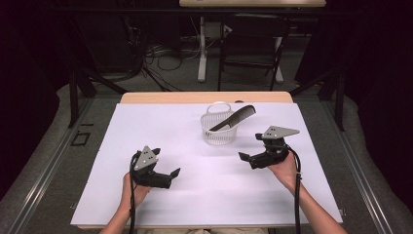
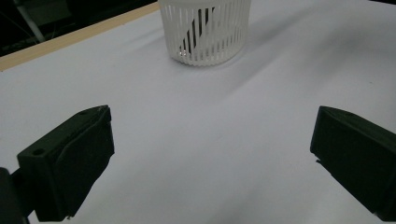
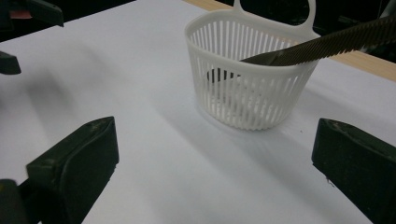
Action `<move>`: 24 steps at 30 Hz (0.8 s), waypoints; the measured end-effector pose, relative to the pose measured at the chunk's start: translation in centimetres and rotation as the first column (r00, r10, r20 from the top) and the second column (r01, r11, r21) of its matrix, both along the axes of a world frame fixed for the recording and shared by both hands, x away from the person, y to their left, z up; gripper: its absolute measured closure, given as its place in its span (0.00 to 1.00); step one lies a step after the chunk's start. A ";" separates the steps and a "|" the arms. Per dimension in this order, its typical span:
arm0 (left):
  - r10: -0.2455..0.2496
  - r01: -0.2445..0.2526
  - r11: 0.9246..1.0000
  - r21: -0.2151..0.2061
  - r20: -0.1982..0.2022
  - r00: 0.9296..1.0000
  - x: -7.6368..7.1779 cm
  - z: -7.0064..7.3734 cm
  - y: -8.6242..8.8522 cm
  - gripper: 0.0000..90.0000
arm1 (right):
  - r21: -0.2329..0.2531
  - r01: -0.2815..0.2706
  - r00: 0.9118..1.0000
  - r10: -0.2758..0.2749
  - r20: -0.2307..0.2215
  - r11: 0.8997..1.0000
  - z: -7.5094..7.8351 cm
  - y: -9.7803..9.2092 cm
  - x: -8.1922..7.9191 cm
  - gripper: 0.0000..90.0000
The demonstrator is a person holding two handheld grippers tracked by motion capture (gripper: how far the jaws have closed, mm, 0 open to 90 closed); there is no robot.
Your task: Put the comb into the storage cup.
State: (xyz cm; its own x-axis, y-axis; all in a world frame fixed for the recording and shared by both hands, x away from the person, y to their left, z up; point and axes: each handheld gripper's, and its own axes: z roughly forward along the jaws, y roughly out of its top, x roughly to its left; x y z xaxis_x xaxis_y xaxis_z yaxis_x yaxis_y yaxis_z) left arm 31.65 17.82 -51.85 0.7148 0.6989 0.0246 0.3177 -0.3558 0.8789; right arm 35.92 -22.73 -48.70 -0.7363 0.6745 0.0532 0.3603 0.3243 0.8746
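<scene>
While both hand-held grippers are hovering low over the white-covered bench [image 1: 146, 204], the work in hand is centring on the black comb [image 1: 233, 118] that is leaning in the white slatted basket [image 1: 219, 135]. In the high view, the basket is standing near the far middle of the bench. The comb's lower end is resting inside the basket, and its toothed end is projecting over the rim toward 2 o'clock, so the long axis is running from 8 o'clock up to 2 o'clock.

From the right hand-held gripper [image 1: 245, 156], the basket is lying at about 11 o'clock and close by. From the left hand-held gripper [image 1: 174, 172], it is lying at about 1 o'clock and noticeably farther off. The right one is therefore judged the nearer tool for reaching the comb.

Both hand-held grippers are spread wide and are pinching nothing. In the right gripper view, the comb [image 3: 327, 44] is crossing the basket rim [image 3: 201, 28] at the upper right, beyond the jaws. In the left gripper view, the basket [image 2: 205, 32] is sitting straight ahead, well apart from the jaws.
</scene>
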 end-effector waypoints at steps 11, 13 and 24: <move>0.011 -0.010 1.000 0.018 -0.010 1.000 -1.2 -0.5 0.9 0.00 | -0.022 -0.011 1.000 0.011 0.003 1.000 -0.9 -1.1 -2.7 0.00; 0.015 -0.015 1.000 0.017 -0.009 1.000 -1.4 -0.5 1.0 0.00 | -0.022 -0.007 1.000 0.007 0.001 1.000 -1.1 -1.4 -3.1 0.00; 0.034 -0.034 0.999 0.022 -0.010 0.999 -2.5 -0.7 1.9 0.00 | -0.038 0.024 1.000 -0.024 -0.013 0.999 -2.6 -3.2 -5.5 0.00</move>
State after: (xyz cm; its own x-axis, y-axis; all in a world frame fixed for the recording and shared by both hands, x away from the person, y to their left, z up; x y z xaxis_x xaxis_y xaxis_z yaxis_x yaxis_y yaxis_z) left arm 29.13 19.70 -52.50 0.6910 0.7221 0.0323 0.3392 -0.3634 0.8677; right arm 30.42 -25.94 -51.30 -0.7194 0.6936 0.0369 0.3796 0.3481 0.8572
